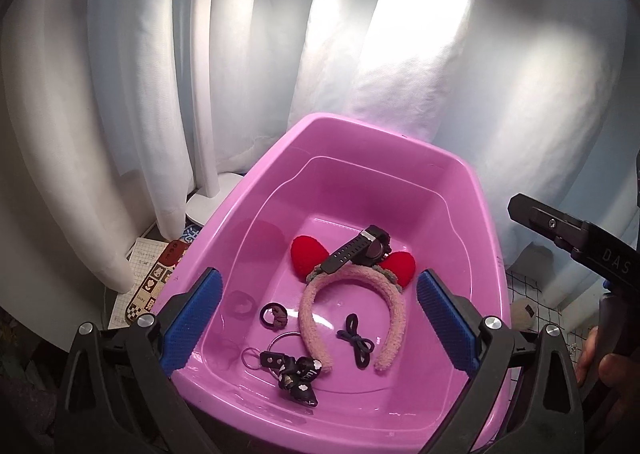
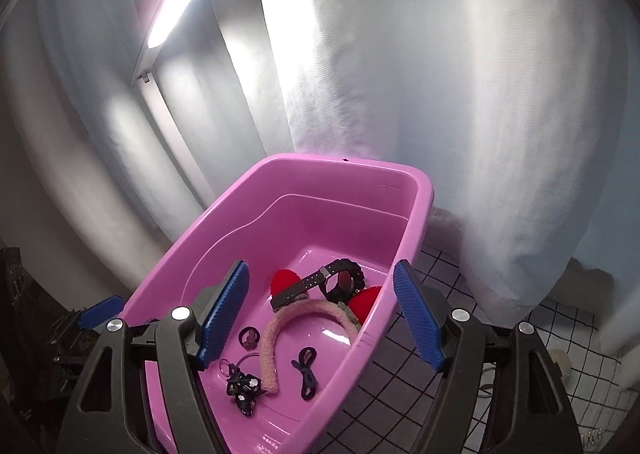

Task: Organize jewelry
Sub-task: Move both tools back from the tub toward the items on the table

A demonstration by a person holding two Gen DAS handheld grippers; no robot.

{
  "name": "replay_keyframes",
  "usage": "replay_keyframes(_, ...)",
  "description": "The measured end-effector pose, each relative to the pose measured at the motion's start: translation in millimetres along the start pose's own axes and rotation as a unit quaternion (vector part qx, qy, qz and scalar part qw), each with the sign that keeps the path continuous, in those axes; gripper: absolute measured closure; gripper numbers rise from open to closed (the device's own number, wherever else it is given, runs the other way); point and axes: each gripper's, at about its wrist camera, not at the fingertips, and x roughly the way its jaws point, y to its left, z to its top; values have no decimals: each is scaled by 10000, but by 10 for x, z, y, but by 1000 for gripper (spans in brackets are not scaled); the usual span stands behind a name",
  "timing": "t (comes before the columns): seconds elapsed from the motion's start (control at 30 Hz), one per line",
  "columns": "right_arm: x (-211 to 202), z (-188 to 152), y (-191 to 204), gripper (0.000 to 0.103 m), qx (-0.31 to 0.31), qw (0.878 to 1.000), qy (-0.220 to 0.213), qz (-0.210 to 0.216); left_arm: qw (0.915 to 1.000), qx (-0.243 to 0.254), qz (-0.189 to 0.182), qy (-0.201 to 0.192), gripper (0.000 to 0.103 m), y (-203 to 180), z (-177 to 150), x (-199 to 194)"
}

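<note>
Left wrist: watch [image 1: 362,250] beyond open left hand-held gripper [image 1: 318,318].

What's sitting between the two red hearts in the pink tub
A black watch lies across the top of the fuzzy pink headband, between its two red hearts, inside the pink tub. Both wrist views show it.

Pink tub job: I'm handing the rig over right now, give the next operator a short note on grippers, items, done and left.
Left gripper: open, empty, above the pink tub.
Right gripper: open, empty, over the tub's right rim.
In the tub: headband with red hearts, black watch lying on it, hair ties, dark bow tie, key ring with black charm.
Done: these items are in.
Left: nothing else to collect is clearly in view; check the table.
</note>
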Motion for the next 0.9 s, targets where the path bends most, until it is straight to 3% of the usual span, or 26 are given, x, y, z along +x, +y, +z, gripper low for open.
replay_keyframes(0.33,-1002,-834,-910,32,1004,9879,-354,-1126,9937,640,-905,-169,7,-770,-48,-142)
replay_keyframes(0.53,-1508,-1357,-1512,32,1641,9689,-292,-1829,9825,1003,-1565,-115,7,-1413,-239,-220)
replay_keyframes(0.67,-1685,-1671,-1839,32,1948,9583,-147,-2085,9746,1248,-1854,128,7,-1882,-431,-180)
replay_keyframes(0.9,-1654,-2099,-2320,32,2159,9536,150,-2091,9709,1616,-1733,353,6,-2560,-861,76)
